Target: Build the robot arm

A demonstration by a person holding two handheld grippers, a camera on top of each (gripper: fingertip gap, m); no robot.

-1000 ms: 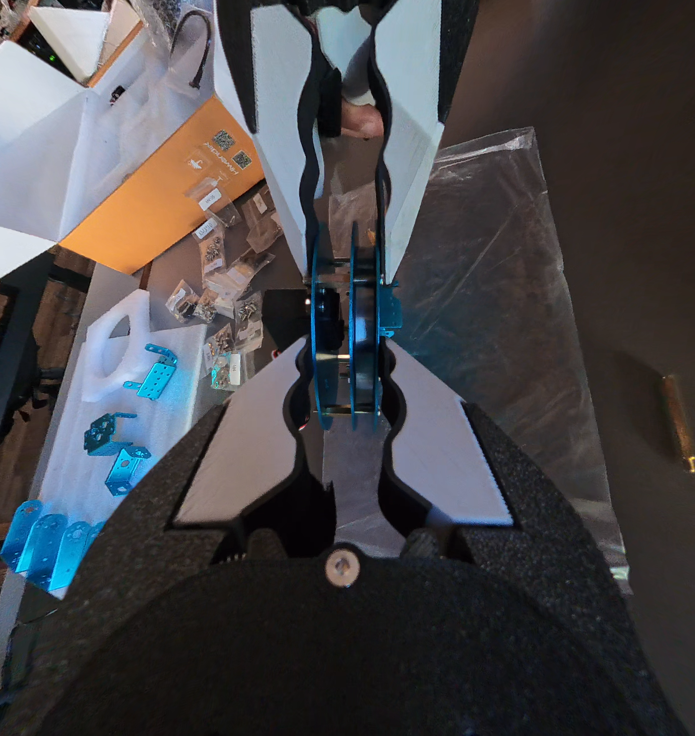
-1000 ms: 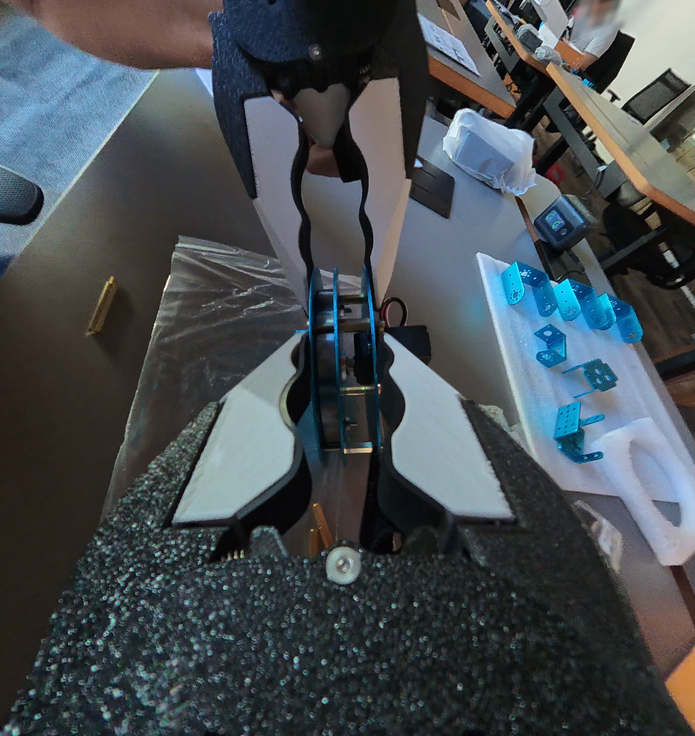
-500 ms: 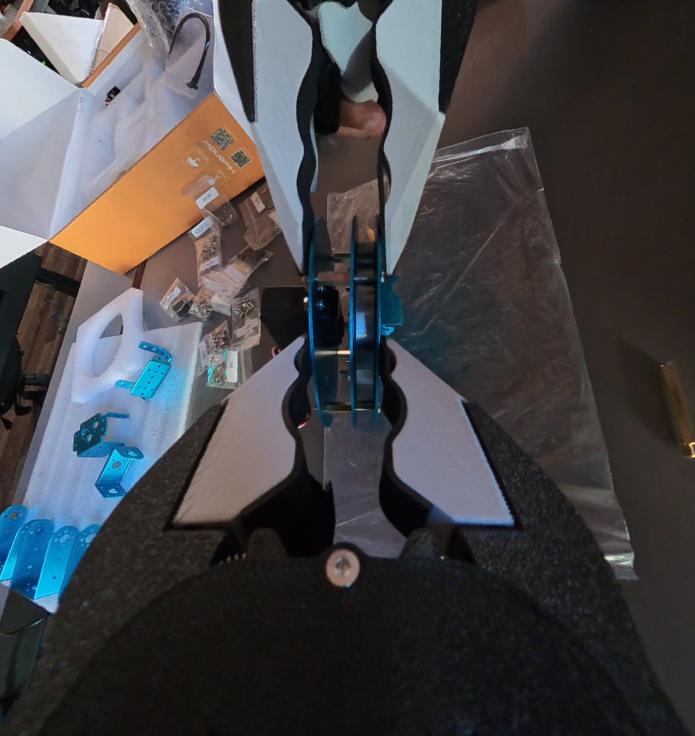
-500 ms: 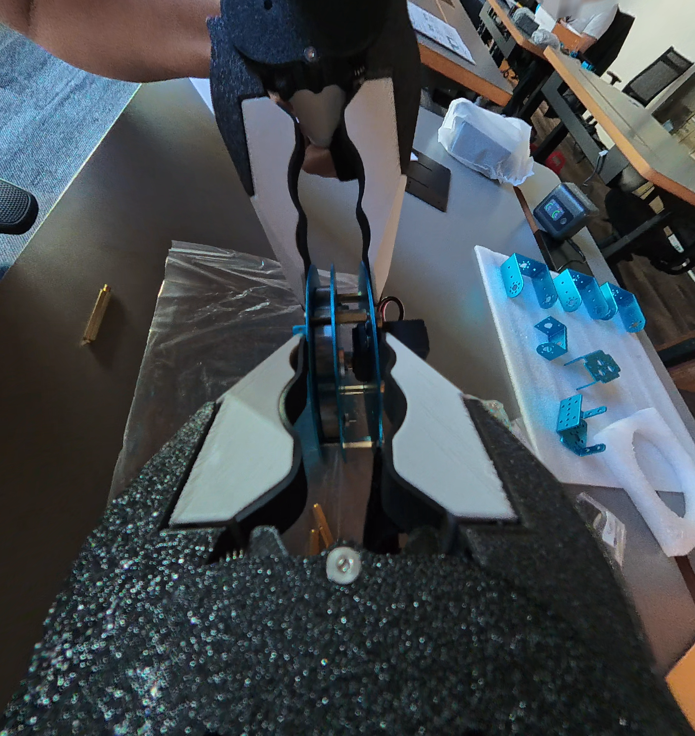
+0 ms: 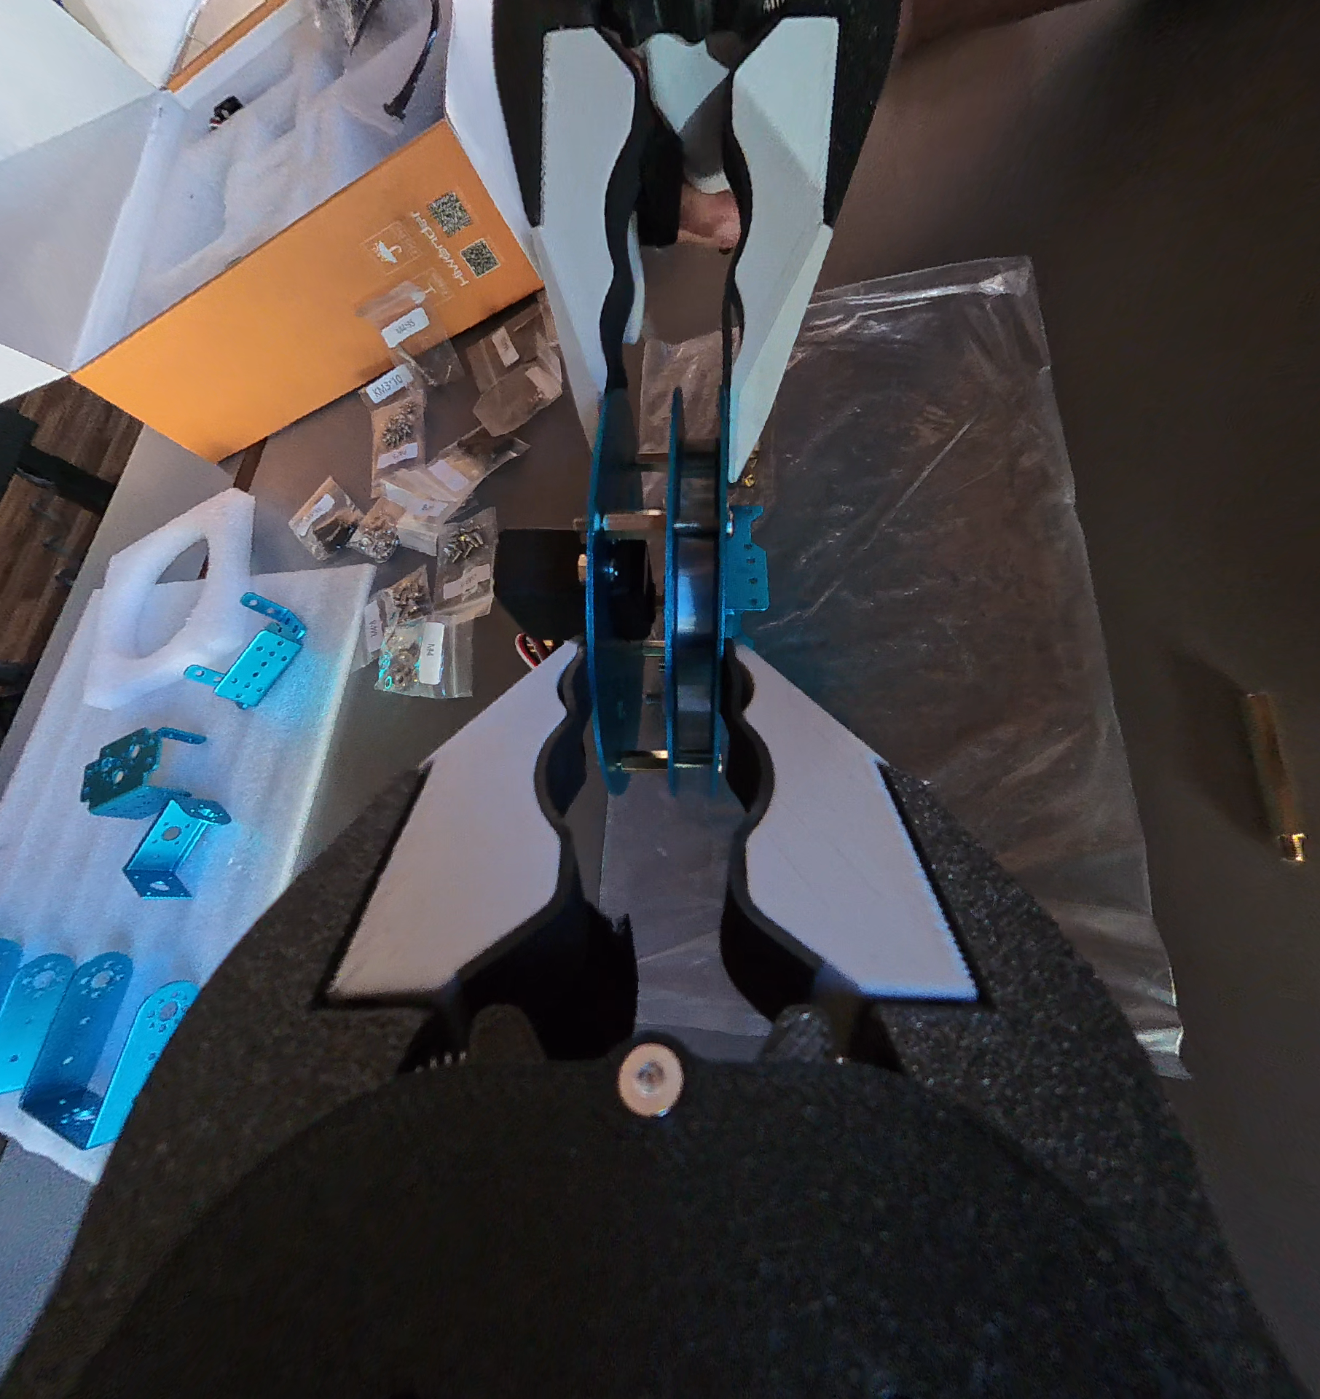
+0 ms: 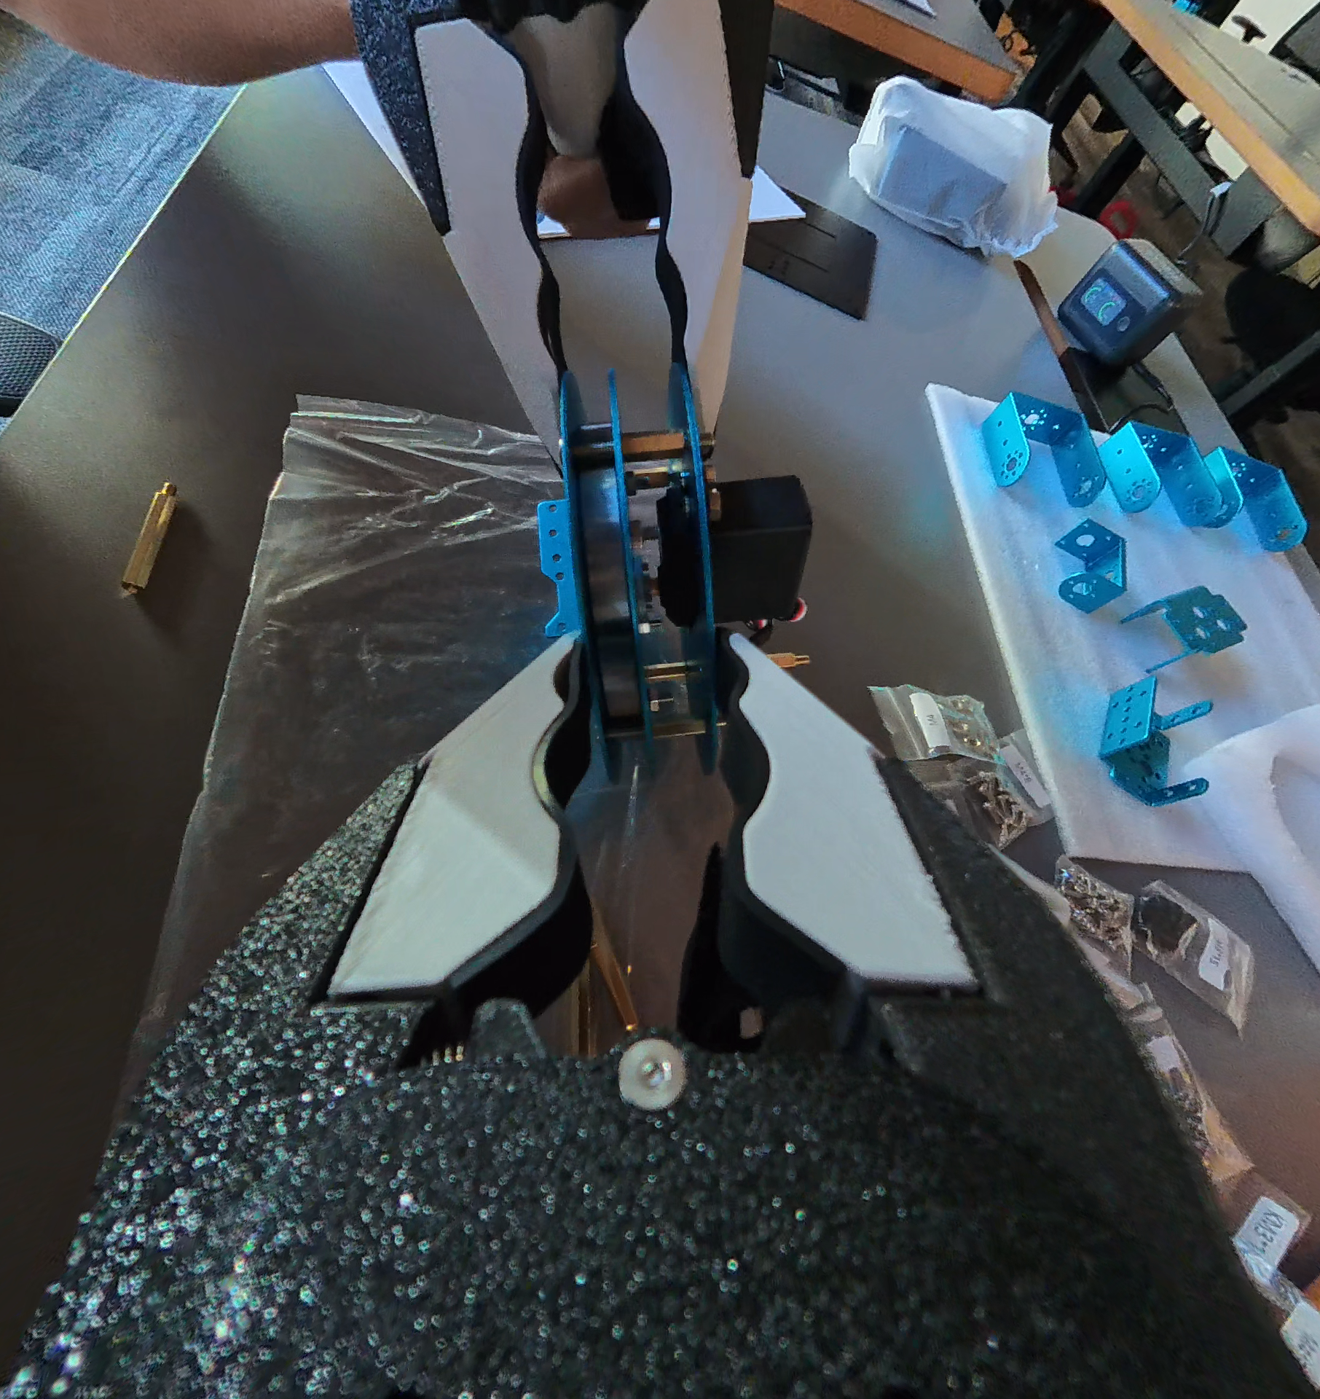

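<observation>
A blue metal disc assembly (image 5: 691, 598) of stacked round plates on brass spacers, with a black servo (image 6: 755, 545) on one side, is held on edge above a clear plastic bag (image 5: 944, 606). My left gripper (image 5: 653, 655) is shut on its near rim. My right gripper (image 5: 672, 431) comes in from the far side, shut on the opposite rim. In the right wrist view my right gripper (image 6: 653, 647) clamps the assembly (image 6: 627, 575), with the left gripper (image 6: 630, 424) opposite. A hand shows behind each far gripper.
A brass standoff (image 5: 1274, 780) lies on the dark table beside the bag; it also shows in the right wrist view (image 6: 148, 539). A white foam sheet (image 5: 278, 795) carries several blue brackets (image 6: 1141, 469). Small screw bags (image 5: 415, 530) and an orange box (image 5: 286, 303) lie nearby. The gap from one gripper's tips to the other's is roughly 6 centimetres. From the left gripper's tips to the brass standoff (image 5: 1274, 780) is close to 15 centimetres. Look for it in the right wrist view (image 6: 154, 532) too.
Both grippers stay shut on the assembly. The pair has shifted slightly over the table. In the right wrist view the servo shows more and screw bags have come into view.
</observation>
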